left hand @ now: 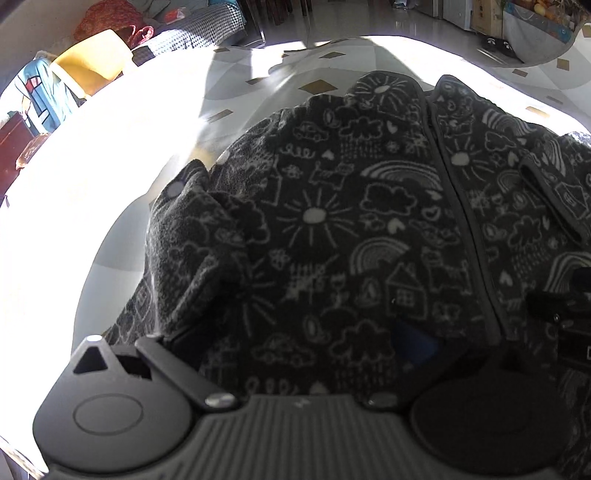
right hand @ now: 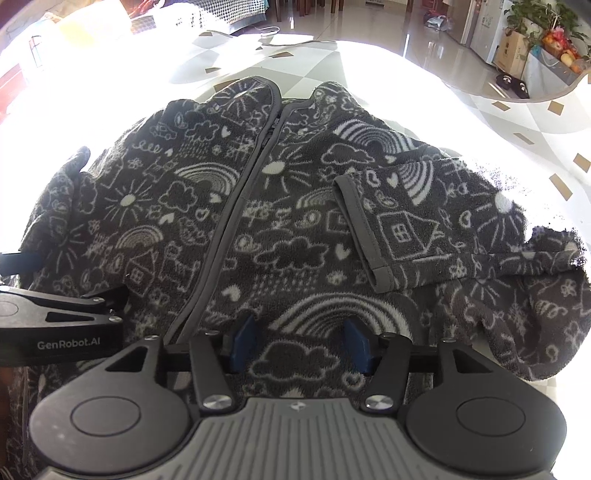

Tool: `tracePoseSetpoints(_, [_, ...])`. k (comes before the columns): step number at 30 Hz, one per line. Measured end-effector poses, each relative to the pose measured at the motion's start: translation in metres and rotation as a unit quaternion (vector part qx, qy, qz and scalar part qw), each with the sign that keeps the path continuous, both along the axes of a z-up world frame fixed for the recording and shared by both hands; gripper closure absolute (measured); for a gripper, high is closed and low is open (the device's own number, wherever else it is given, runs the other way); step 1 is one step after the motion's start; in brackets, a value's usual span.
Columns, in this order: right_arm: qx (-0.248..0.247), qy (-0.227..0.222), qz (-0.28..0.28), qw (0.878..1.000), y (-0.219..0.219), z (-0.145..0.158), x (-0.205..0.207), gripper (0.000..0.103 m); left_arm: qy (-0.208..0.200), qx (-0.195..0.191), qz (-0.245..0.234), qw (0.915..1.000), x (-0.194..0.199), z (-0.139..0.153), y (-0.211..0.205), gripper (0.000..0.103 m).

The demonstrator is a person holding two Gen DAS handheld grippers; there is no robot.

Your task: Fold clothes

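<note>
I saw a sunlit bench with a grey-and-white diamond-patterned cover (left hand: 236,85), a yellow cushion (left hand: 94,59), a houndstooth-patterned sofa (left hand: 199,26) and a fruit box (right hand: 561,55) beyond.

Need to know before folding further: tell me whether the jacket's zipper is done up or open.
Done up. The zipper runs closed down the jacket front, both sides meeting, with only the collar parted at the top.

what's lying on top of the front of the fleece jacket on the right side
A sleeve, folded across the fleece jacket, its grey cuff toward the zipper. The front panel beneath it is covered.
</note>
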State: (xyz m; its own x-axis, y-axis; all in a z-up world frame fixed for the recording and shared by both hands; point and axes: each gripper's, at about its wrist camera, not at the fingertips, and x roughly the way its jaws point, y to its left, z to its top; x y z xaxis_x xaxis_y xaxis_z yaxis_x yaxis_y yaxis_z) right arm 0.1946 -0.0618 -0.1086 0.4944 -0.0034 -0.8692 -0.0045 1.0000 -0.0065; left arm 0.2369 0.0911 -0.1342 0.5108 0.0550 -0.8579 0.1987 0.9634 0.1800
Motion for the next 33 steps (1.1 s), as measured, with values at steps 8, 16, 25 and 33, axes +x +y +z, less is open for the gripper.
tracePoseSetpoints(8, [0.002,-0.013,-0.013,1.000,0.004,-0.006,0.010,0.047,-0.015,0.009,0.032,0.9993,0.009,-0.005,-0.002,0.000])
tracePoseSetpoints(16, [-0.002,-0.021,-0.023,1.000,0.007,-0.011,0.007,0.047,-0.036,0.046,0.037,0.9976,0.016,-0.010,0.001,0.000])
tracePoseSetpoints(25, [-0.008,-0.051,-0.012,0.999,-0.019,0.012,-0.006,0.052,0.012,0.025,0.046,0.9986,-0.002,0.004,-0.001,0.008])
tracePoseSetpoints(33, [-0.024,-0.080,0.019,0.996,-0.049,0.013,-0.007,0.053,-0.004,0.031,-0.030,0.9991,-0.022,0.026,-0.026,0.004])
